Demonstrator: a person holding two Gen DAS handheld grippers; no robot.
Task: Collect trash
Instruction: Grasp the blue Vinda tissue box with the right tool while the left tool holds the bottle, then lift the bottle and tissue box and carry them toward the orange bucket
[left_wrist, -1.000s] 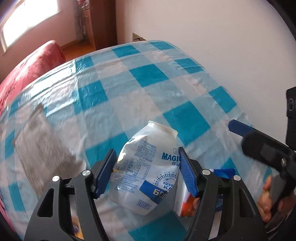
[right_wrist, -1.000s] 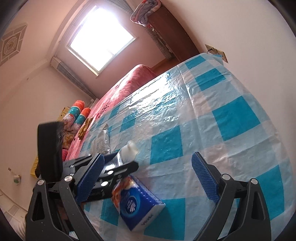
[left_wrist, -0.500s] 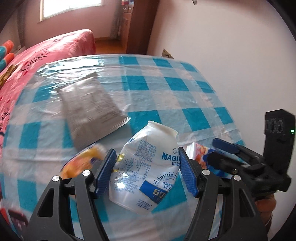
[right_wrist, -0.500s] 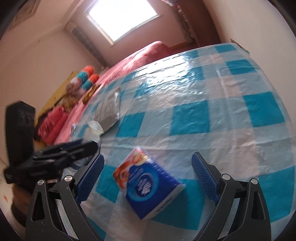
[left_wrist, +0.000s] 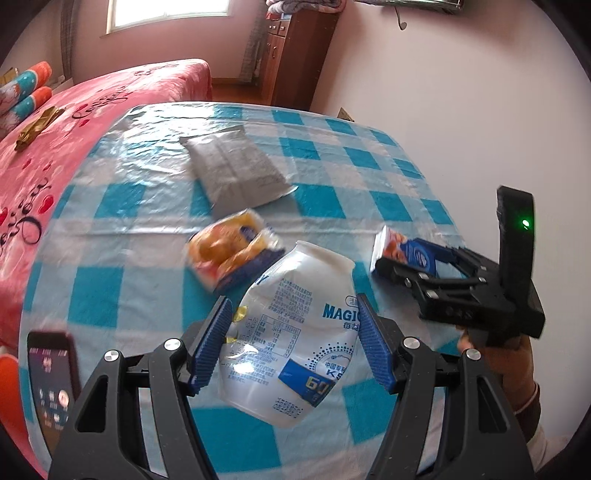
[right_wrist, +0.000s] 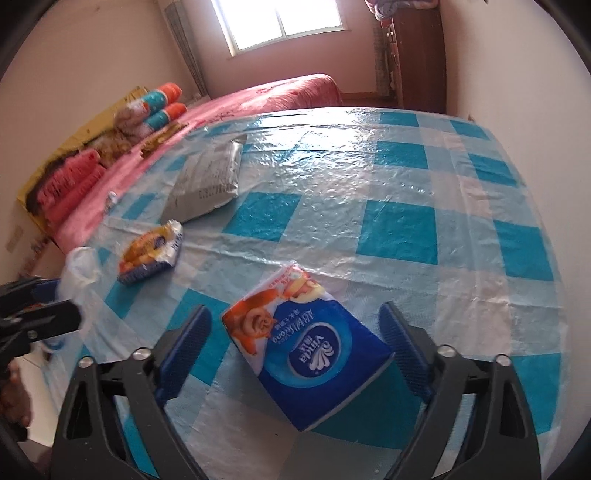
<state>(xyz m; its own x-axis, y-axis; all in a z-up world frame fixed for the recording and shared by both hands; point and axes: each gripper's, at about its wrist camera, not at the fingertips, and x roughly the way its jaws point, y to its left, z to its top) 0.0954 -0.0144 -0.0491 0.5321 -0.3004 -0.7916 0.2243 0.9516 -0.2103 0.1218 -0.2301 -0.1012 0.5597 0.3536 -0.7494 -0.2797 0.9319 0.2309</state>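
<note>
My left gripper (left_wrist: 295, 332) is shut on a crumpled white plastic bottle (left_wrist: 295, 332) with blue print, held above the checked table. My right gripper (right_wrist: 295, 332) is open, its jaws on either side of a blue Vinda tissue pack (right_wrist: 306, 347) lying on the table, not touching it. The tissue pack (left_wrist: 406, 251) and the right gripper (left_wrist: 424, 273) also show at the right of the left wrist view. An orange snack wrapper (left_wrist: 229, 251) lies beyond the bottle; it also shows in the right wrist view (right_wrist: 151, 251). A grey foil bag (left_wrist: 236, 170) lies farther back (right_wrist: 207, 181).
The table with the blue and white checked cloth (right_wrist: 399, 229) stands against a white wall on the right. A pink bed (left_wrist: 74, 122) runs along its left edge. A phone (left_wrist: 51, 373) lies at the near left corner. A wooden cabinet (left_wrist: 295, 51) stands behind.
Both grippers have swung left and tilted down. The right gripper has moved over the tissue pack, which now lies between its jaws. The left still holds the bottle.
</note>
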